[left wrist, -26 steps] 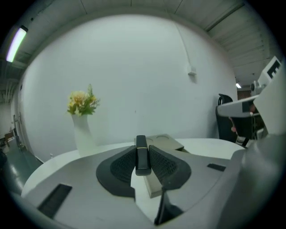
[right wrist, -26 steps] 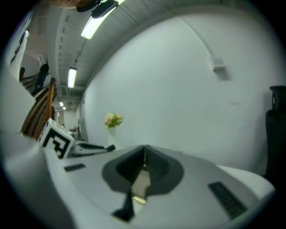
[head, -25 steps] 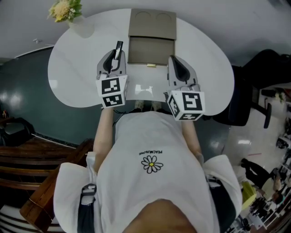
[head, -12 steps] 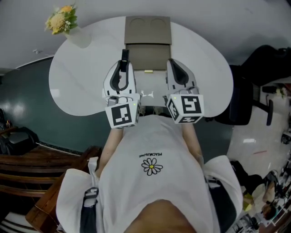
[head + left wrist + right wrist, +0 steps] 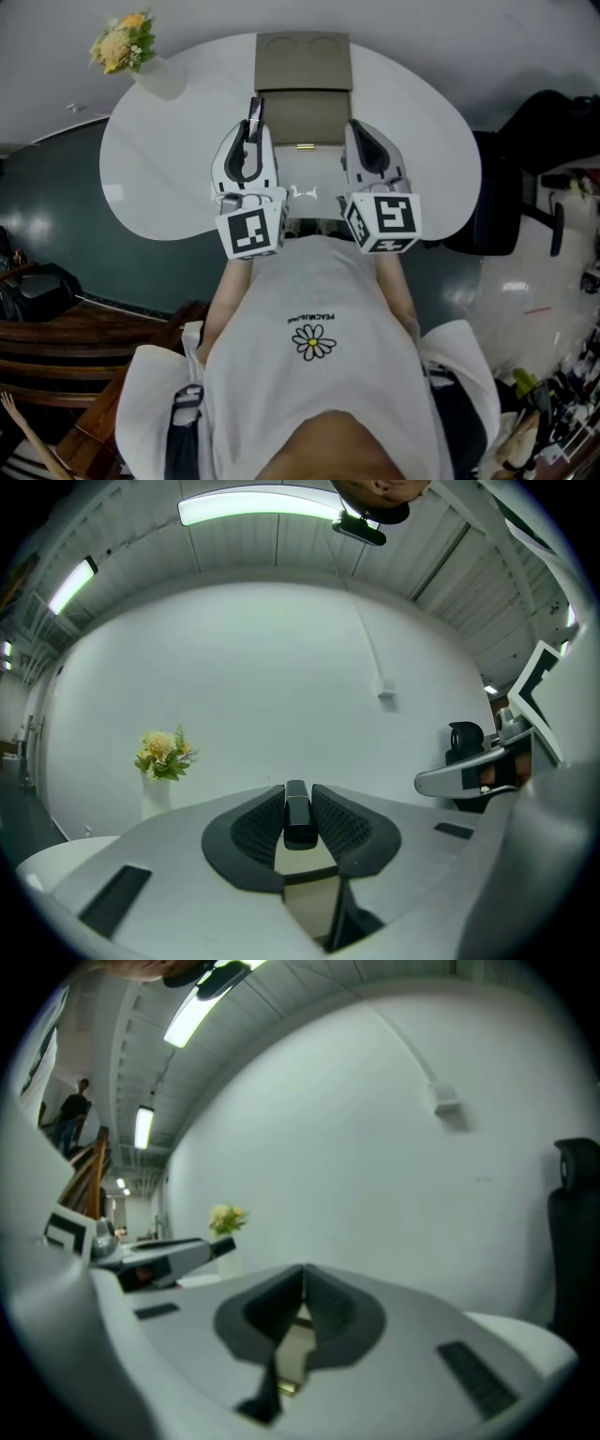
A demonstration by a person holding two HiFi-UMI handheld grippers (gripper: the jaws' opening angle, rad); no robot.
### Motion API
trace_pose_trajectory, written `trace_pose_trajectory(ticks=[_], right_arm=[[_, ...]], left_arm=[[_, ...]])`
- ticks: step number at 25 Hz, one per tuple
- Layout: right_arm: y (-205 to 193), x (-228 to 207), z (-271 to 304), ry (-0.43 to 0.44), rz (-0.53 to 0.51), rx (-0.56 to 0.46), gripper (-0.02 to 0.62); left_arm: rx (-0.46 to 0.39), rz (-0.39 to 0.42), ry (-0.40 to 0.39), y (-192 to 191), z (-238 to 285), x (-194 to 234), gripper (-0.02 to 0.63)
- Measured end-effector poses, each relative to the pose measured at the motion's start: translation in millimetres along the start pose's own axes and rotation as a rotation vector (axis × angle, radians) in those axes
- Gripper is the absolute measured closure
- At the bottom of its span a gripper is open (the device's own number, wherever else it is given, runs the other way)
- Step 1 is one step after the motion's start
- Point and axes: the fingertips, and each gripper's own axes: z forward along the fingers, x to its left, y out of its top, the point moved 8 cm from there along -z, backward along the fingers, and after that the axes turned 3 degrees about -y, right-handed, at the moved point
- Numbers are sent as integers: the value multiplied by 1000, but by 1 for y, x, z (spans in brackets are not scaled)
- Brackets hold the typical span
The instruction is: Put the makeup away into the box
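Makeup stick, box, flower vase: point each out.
black makeup stick [image 5: 299,816]: left gripper view, its middle.
box [image 5: 302,117]: head view, the half nearer the person.
flower vase [image 5: 161,79]: head view, the vase body.

The left gripper [image 5: 249,139] clamps a dark stick [image 5: 254,111], whose tip is at the left edge of the open box [image 5: 309,117] ahead. The right gripper [image 5: 360,131] sits alongside. Flowers [image 5: 122,42] stand far left.

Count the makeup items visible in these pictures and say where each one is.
1: a slim black makeup stick, clamped in the left gripper and held above the table in front of the open box. Others may be hidden from view.
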Motion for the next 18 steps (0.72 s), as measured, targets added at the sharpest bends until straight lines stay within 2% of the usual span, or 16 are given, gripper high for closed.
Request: trace_pose_trajectory(ticks=[9,11,18], right_arm=[[-5,-5,-3,-31,10,22,566],[-8,-7,-4,-42,16,29,565],[-15,-13,-8,-83,28,51,565]], left_arm=[[24,-13,-46,-8,15,-1,499],[87,-17,-66,-21,24,0,500],[388,-88,-127,-93,70,-1,500]])
